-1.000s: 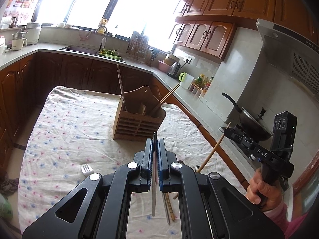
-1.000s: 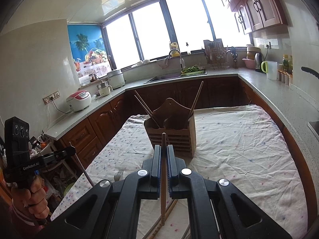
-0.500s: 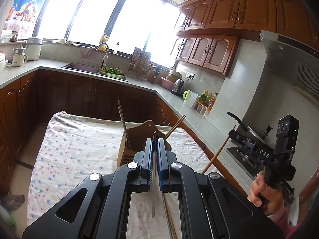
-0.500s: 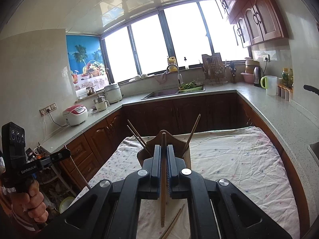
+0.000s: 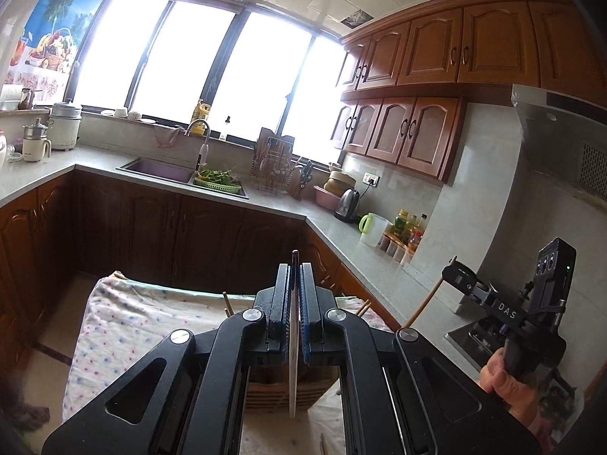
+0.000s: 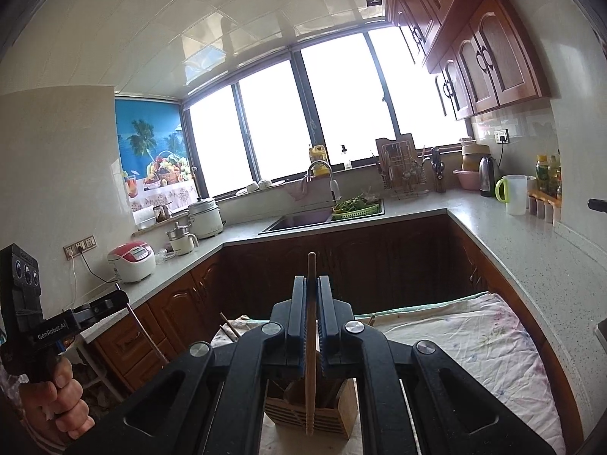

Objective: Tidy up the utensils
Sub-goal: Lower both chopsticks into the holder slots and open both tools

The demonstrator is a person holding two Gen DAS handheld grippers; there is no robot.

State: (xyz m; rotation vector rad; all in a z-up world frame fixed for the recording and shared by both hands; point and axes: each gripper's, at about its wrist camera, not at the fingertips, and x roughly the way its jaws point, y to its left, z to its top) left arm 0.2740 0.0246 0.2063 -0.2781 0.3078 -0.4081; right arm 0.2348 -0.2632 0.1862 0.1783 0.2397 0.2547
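My left gripper (image 5: 295,295) is clamped tight on a thin metal utensil (image 5: 293,360), which stands on edge between my blue pads, its tip poking out past them and its other end hanging down toward me. My right gripper (image 6: 312,303) is pressed just as tight on a wooden chopstick (image 6: 311,356), which runs straight through the jaws and sticks out beyond both ends. Directly below and just ahead of both pairs of jaws sits the wooden utensil holder (image 6: 341,417) on the flowered tablecloth (image 6: 474,345), with a few chopstick ends (image 5: 227,303) rising from it on either side of my fingers. From the left view, the right gripper shows off to the right with its chopstick slanting down. Farther ahead, beyond the table, are the dark wooden cabinets (image 5: 159,235), the countertop sink (image 6: 299,220) and the bright windows (image 6: 341,113).
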